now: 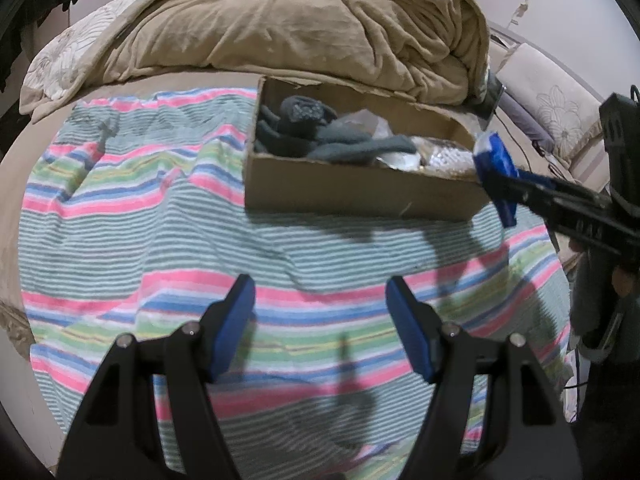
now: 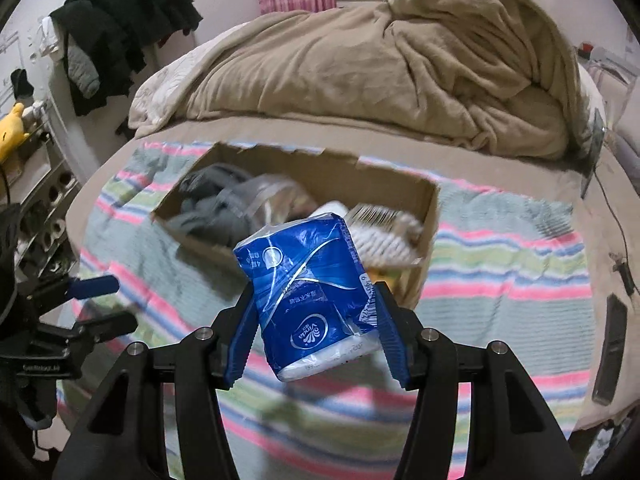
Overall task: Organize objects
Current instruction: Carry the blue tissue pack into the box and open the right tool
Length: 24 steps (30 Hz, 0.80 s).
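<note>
1. Right gripper [image 2: 316, 320]: blue pads pinch a tissue pack [image 2: 310, 300] from both sides; the pack sits between the fingers, tilted, its far end projecting past the fingertips.
2. Tissue pack: blue plastic wrap with white logo, held in the air above the striped blanket [image 2: 500, 276], just in front of the near wall of the cardboard box [image 2: 424, 216]. In the left wrist view only its blue tip [image 1: 494, 160] shows, at the box's right end.
3. Left gripper [image 1: 320, 320]: fingers spread wide, nothing between them; it hovers over the blanket's near portion, well apart from the box.
4. Cardboard box: open-topped, resting on the blanket toward the bed's far side. Contents: grey garment [image 1: 316, 136] at the left end, clear wrapping in the middle, a pale patterned item [image 2: 384, 236] at the right end.
5. Tan duvet [image 1: 304, 28]: heaped along the bed's far edge, behind the box.
</note>
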Tool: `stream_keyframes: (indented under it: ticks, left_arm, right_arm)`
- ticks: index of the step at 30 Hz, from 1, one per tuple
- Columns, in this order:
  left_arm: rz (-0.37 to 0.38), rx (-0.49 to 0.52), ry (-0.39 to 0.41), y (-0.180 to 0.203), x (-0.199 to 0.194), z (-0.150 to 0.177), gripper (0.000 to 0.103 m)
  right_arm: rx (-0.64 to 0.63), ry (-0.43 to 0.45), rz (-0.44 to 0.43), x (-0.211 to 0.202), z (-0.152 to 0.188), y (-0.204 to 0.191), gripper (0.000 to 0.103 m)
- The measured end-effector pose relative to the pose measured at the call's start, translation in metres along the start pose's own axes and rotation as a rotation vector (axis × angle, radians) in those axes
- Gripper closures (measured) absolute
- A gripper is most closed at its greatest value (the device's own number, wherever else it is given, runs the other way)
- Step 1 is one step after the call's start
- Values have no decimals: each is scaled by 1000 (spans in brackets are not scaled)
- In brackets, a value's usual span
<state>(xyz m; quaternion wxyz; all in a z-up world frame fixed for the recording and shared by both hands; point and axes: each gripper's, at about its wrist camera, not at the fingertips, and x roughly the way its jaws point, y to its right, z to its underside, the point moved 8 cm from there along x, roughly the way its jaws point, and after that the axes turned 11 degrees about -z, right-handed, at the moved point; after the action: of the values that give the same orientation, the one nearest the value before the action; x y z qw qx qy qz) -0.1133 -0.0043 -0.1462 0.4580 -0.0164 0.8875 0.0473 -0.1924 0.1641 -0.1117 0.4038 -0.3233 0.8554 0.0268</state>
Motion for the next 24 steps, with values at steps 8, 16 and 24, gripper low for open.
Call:
stream_keyframes:
  ticks: [8, 16, 24]
  left_arm:
    - [-13, -20, 3, -10, 13, -15, 34]
    - [-10, -23, 31, -13, 15, -33, 34]
    - [-6, -33, 23, -17, 21, -32, 34]
  right_arm:
    - [-47, -8, 52, 16, -14, 18, 44]
    - [-81, -36, 21, 34, -16, 12, 41]
    - [-82, -16, 25, 32, -22, 14, 36]
